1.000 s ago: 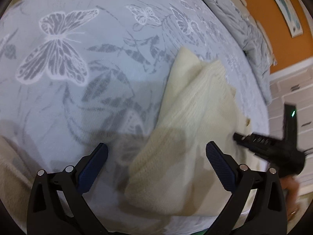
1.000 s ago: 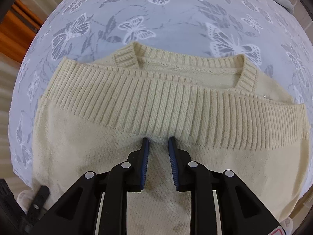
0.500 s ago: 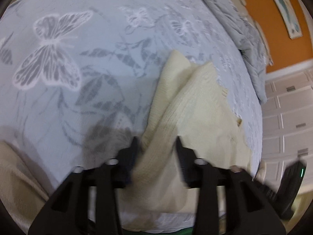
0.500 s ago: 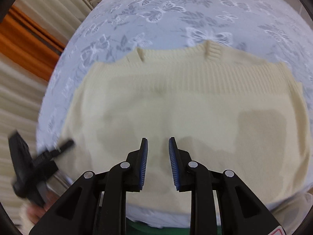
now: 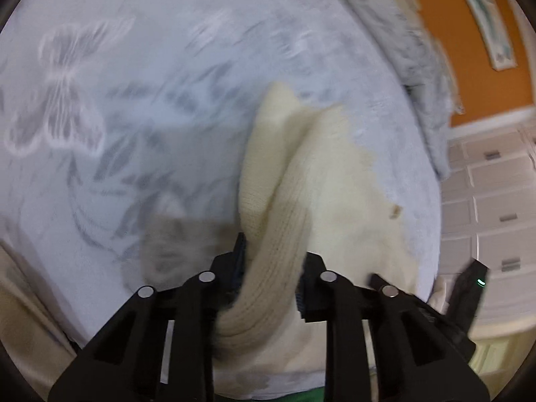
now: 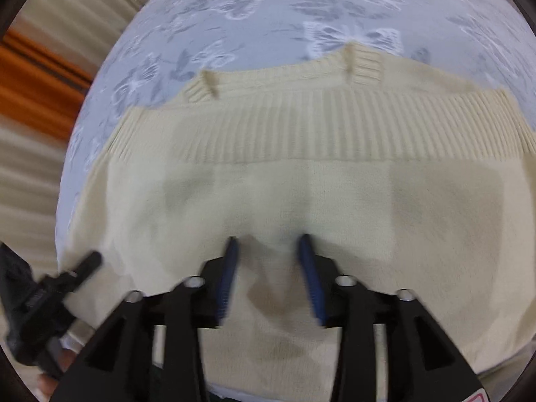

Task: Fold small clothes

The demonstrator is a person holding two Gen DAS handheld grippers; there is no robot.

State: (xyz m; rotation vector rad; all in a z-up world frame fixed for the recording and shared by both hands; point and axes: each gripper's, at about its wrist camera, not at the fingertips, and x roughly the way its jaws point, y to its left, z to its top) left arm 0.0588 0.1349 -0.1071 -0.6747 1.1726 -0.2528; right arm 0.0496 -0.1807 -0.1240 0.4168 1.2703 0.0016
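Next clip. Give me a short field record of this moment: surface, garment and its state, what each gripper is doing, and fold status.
surface: bedspread, pale blue-grey with butterfly print
garment: cream knit sweater, folded over, ribbed hem lying just below the neckband
left gripper: jaws closing on a bunched roll of the sweater's edge, fabric between them
right gripper: jaws opening above the flat sweater, nothing pinched between them
fold status: first fold laid; side part in the left gripper not yet folded
image quality: motion blur in both views
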